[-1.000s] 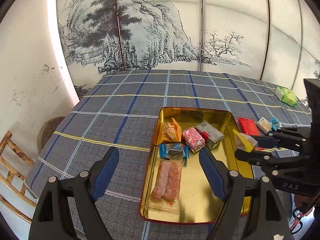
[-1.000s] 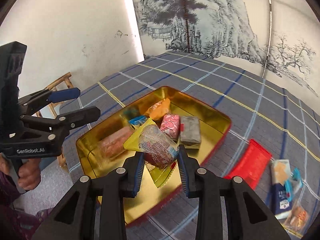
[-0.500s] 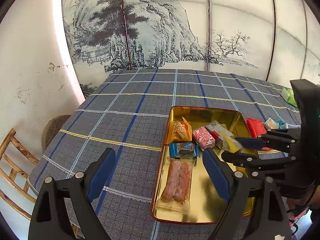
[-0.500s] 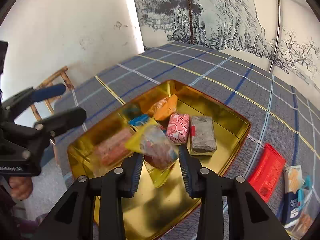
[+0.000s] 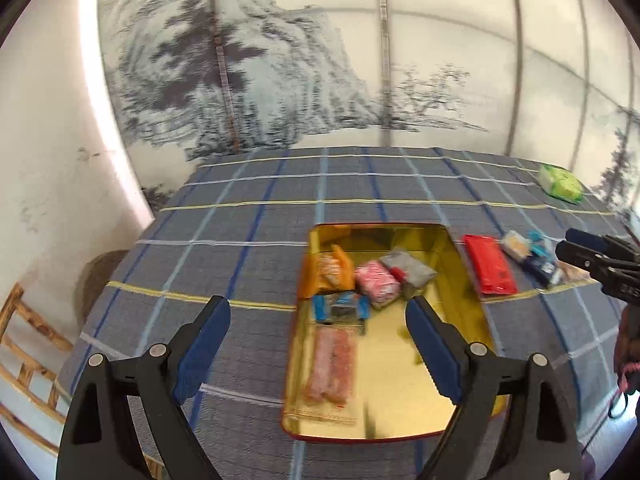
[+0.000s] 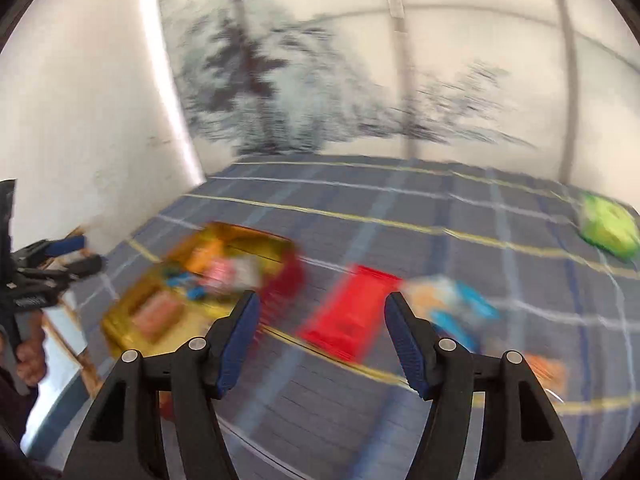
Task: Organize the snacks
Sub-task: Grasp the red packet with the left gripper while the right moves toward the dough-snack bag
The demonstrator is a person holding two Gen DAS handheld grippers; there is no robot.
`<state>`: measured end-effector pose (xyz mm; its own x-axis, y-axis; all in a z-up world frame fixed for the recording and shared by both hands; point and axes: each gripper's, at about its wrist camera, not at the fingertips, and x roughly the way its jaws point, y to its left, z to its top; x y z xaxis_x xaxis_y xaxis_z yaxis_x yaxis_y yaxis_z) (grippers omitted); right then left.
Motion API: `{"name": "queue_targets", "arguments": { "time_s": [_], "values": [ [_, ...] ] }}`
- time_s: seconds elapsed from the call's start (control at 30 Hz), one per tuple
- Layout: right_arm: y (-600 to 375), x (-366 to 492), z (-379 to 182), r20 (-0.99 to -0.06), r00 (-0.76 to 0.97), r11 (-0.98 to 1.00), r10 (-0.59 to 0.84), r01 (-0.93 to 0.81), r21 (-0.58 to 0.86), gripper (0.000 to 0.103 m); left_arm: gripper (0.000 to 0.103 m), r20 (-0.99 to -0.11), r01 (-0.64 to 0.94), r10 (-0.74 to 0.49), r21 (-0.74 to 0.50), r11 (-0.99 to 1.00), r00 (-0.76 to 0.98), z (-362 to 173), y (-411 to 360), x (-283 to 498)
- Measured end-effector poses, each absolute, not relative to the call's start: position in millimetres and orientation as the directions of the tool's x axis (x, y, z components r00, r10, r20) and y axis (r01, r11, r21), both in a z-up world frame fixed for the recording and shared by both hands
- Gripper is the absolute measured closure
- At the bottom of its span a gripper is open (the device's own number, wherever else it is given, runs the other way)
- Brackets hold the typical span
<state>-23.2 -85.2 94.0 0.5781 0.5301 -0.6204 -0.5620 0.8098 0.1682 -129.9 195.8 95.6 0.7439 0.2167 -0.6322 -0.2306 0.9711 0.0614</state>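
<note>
Lying lengthwise away from the camera on the checked tablecloth (image 5: 248, 264): gold tray (image 5: 460, 264), snacks inside. Beside it, red packet (image 6: 352, 312), seemingly parallel, blurred. Left gripper (image 5: 316, 344) spread wide, empty; right gripper (image 6: 322, 336) opening, nothing between.

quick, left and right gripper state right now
left gripper: open, nothing between its fingers, above the gold tray.
right gripper: fingers opening, nothing held, red packet beyond them.

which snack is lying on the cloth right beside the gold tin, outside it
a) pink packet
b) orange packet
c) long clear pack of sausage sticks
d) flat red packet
d: the flat red packet lies on the checked cloth just outside the gold tin; the others are inside it.
</note>
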Motion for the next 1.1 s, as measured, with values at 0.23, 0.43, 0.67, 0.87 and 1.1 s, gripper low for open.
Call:
{"name": "queue_targets", "arguments": {
  "time_s": [0.23, 0.43, 0.67, 0.87, 1.1],
  "values": [
    [-202, -21, 61, -0.711, 0.659, 0.938, 0.245, -0.347, 0.002, 0.038, 0.016, -0.699, 0.042, -0.046, -0.023, 0.999, 0.714, 108, 138, -96],
    [-248, -12, 46, -0.721, 0.659, 0.963, 0.214, -0.267, 0.041, 0.038, 0.016, -0.790, 0.183, -0.216, -0.133, 0.974, 0.574, 107, 76, -26],
    [-251, -10, 38, -0.701, 0.654, 0.946, 0.283, -0.309, 0.093, 0.036, 0.021, -0.894, 0.247, -0.167, -0.066, 0.967, 0.417, 67, 19, 62],
    [-259, -12, 37, -0.682, 0.646, 0.933, 0.344, -0.318, 0.169, 0.036, 0.030, -0.945, 0.192, -0.147, -0.093, 0.977, 0.293, 26, 27, 111],
    [-260, -15, 39, -0.663, 0.646, 0.920, 0.379, -0.337, 0.198, 0.036, 0.030, -0.965, 0.172, -0.094, -0.052, 0.984, 0.245, -4, 28, 129]
  ]
}}
